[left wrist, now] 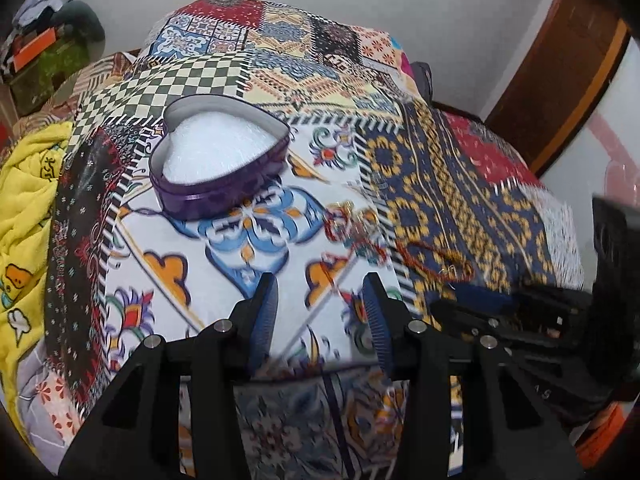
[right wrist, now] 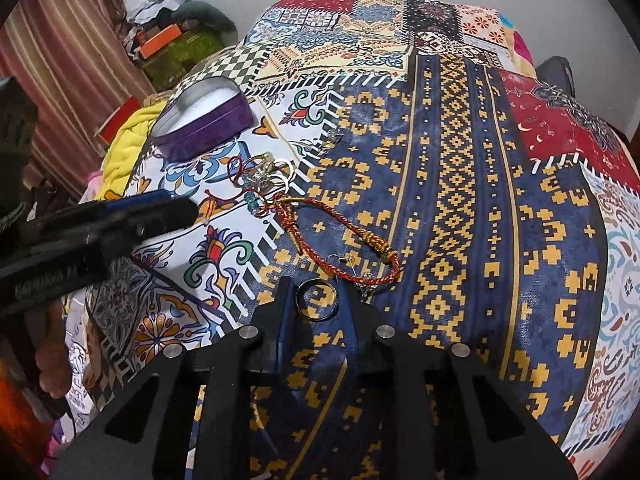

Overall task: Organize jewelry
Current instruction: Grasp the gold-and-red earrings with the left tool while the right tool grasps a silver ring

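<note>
In the left wrist view, the left tongs (left wrist: 320, 300) stand apart and hold nothing above a patchwork bedspread (left wrist: 460, 168). Ahead of them sits a purple heart-shaped tin (left wrist: 220, 184), lid off, with white padding inside. To its right lies a blurred tangle of jewelry (left wrist: 352, 220), and a red cord bracelet (left wrist: 436, 260) trails from it toward the right tongs (left wrist: 480, 300) at the frame's right edge. In the right wrist view, the right tongs (right wrist: 316, 300) are closed on a silver ring (right wrist: 317, 300), which stands upright between the fingers. Just beyond it the red cord bracelet (right wrist: 352, 240) lies on the blue and yellow patch, with the tangle (right wrist: 264, 172) further off beside the tin (right wrist: 200, 128).
</note>
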The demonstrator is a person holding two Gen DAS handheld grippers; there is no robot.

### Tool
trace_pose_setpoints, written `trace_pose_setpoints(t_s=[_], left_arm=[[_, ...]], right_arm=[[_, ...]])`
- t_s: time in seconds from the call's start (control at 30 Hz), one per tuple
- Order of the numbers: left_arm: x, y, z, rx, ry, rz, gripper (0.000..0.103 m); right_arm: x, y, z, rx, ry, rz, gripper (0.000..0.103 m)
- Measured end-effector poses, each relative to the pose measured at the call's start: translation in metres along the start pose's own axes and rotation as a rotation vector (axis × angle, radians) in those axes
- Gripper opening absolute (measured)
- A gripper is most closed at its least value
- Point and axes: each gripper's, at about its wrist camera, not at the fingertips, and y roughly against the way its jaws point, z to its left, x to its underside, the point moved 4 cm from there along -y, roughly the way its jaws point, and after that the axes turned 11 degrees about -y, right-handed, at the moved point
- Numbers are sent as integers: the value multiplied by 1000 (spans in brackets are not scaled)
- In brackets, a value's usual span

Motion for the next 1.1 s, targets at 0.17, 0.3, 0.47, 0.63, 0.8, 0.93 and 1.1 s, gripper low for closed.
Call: trace_pose_setpoints(t_s=[0.17, 0.3, 0.47, 0.63, 0.8, 0.93, 1.1], left_arm=[[-7, -11, 4, 57, 30, 8, 40], [-8, -15, -5, 81, 7, 15, 31], [-18, -14, -23, 96, -57, -14, 27], [-29, -19, -35, 102, -98, -25, 27], [-36, -25, -36, 95, -103, -29, 24], [-38, -30, -33, 84, -98, -31, 21], [-34, -41, -27, 20, -111, -3, 20]], right_arm=[[-2, 4, -3, 10, -13, -17, 20], [-9, 13, -11, 9, -40, -43, 20], [-17, 25, -20, 14, -67, -80, 20], [-21, 32, -25, 29, -80, -106, 20], [-24, 35, -32, 28, -98, -112, 20], [-24, 34, -34, 21, -106, -112, 20], [-24, 33, -34, 18, -113, -110, 20]])
